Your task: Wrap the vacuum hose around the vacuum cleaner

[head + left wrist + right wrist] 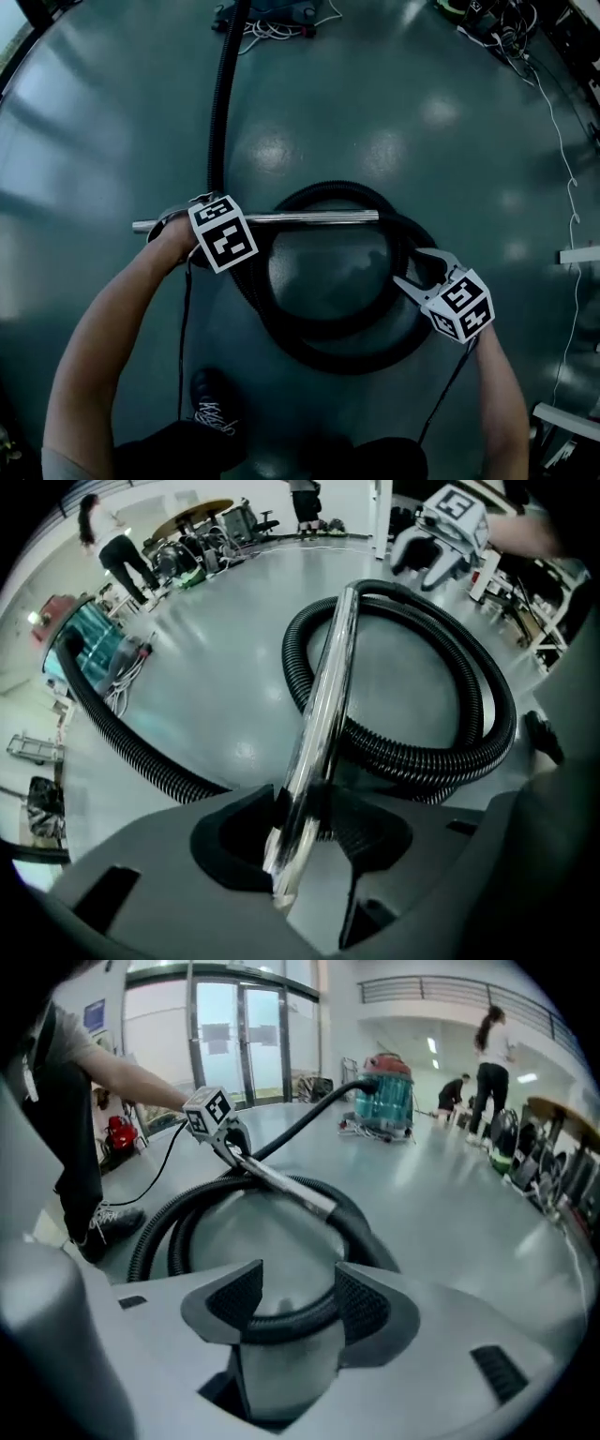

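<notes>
Black hose coil [328, 349] under metal tube [309, 217]; open grey floor [422, 122], cables [277, 30] at edge

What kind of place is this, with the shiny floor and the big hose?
Probably a big indoor workshop or lab hall. The wide glossy floor, tall glass doors and loose cables lying on the floor point that way. People stand far off.
</notes>
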Demonstrator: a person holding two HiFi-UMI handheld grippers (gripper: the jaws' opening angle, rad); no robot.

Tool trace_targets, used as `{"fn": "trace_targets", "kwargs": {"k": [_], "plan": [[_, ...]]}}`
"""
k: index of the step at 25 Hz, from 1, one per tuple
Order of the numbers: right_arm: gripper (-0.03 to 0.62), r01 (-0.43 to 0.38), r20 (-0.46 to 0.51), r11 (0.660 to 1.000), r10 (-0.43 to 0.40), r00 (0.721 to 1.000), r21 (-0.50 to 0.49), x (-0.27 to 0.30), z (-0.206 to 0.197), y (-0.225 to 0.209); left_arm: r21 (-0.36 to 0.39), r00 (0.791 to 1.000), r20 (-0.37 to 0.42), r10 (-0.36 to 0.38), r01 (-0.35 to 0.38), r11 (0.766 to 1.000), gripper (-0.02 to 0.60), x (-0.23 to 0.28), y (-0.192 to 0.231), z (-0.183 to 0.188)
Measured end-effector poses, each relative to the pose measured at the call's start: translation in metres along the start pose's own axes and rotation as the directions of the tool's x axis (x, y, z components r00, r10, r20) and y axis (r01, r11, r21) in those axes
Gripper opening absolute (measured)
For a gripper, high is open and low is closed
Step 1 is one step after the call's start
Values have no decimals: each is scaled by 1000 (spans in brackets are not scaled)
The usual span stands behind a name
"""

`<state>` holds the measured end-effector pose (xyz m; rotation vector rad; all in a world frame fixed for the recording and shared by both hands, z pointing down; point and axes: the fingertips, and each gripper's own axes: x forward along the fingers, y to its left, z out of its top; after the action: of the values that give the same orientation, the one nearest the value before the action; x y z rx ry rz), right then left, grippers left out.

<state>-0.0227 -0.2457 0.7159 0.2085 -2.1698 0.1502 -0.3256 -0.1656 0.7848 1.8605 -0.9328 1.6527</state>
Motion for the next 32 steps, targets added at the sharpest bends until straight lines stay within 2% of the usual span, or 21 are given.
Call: {"fn": "trace_targets", "kwargs": {"k": [3,6,10,14,17,18,20,22,24,29,32], "plan": [[225,-21,-58,991,28,998,130,-14,-57,32,-110,1000,-22,9,-11,994,187,-2,-1,-19],[224,-22,-78,979,39,996,201,-20,-85,58,-205,999,-42,14,-23,979,187,-5,-2,-40],[224,-42,-129,962,79,989,270,-13,-97,84,-308,998,-69,5,-26,951,186,-7,-11,-65],[221,-176,-118,926,226,967,333,-8,-85,124,-362,995,-99,-9,-28,932,183,-8,-22,-89],[41,-217,-164,940,265,950,265,6,-81,148,-386,994,-109,-26,-18,922,179,-8,-32,-107],[12,-225,-188,944,273,943,241,13,-82,152,-393,993,-113,-32,-15,919,178,-8,-36,-113],[3,-238,-209,944,286,935,229,22,-81,152,-402,990,-132,-47,-10,916,176,-7,-44,-124],[3,-211,-195,951,256,947,224,28,-75,141,-406,986,-151,-65,-2,914,171,-4,-51,-134],[3,-155,-172,964,193,966,214,33,-69,125,-420,984,-155,-83,10,908,164,-2,-59,-141],[3,-50,-126,980,75,989,193,43,-53,87,-473,986,-127,-109,36,880,160,-3,-70,-145],[3,3,-116,985,17,993,171,51,-39,57,-520,987,-94,-132,65,852,160,-6,-74,-140]]}}
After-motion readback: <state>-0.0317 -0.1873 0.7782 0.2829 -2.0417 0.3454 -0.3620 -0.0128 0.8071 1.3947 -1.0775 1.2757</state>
